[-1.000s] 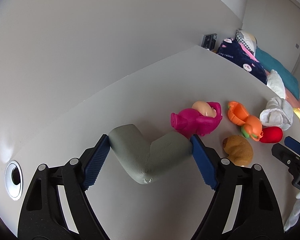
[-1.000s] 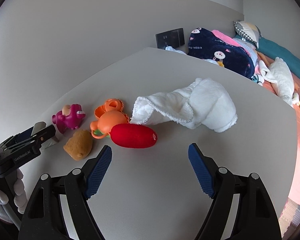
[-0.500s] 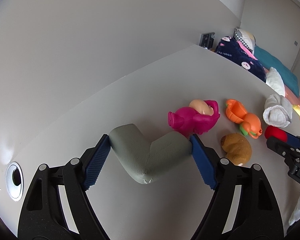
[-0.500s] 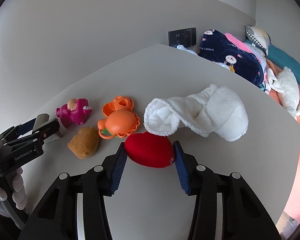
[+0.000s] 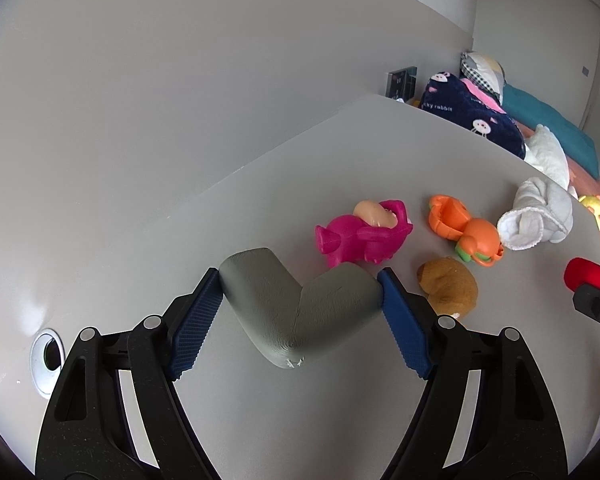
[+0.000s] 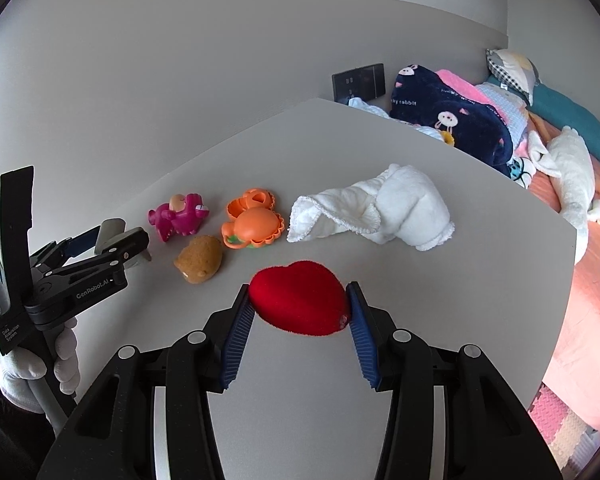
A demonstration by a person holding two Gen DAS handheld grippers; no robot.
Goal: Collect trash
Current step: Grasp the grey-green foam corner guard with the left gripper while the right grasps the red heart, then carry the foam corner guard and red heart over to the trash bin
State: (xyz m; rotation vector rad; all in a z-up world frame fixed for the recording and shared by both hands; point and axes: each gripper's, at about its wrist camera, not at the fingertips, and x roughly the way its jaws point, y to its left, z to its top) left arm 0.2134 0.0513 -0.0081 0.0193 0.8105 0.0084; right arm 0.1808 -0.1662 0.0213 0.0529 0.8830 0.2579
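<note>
With my right gripper clamped on the red heart and my left gripper pinching the grey corner guard, both pickups look done; next I need a bin, none visible.

Navy blanket, wall switch panel

Bedroom, bed (rabbit blanket), toys

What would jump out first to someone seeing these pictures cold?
Probably the bright red fuzzy heart-shaped cushion, clamped between the blue pads of the right gripper at the front of the pale grey table. Next, the grey L-shaped foam corner piece pinched in the left gripper. Behind them lie a pink plastic toy figure, an orange plastic toy and a white rolled towel.
</note>
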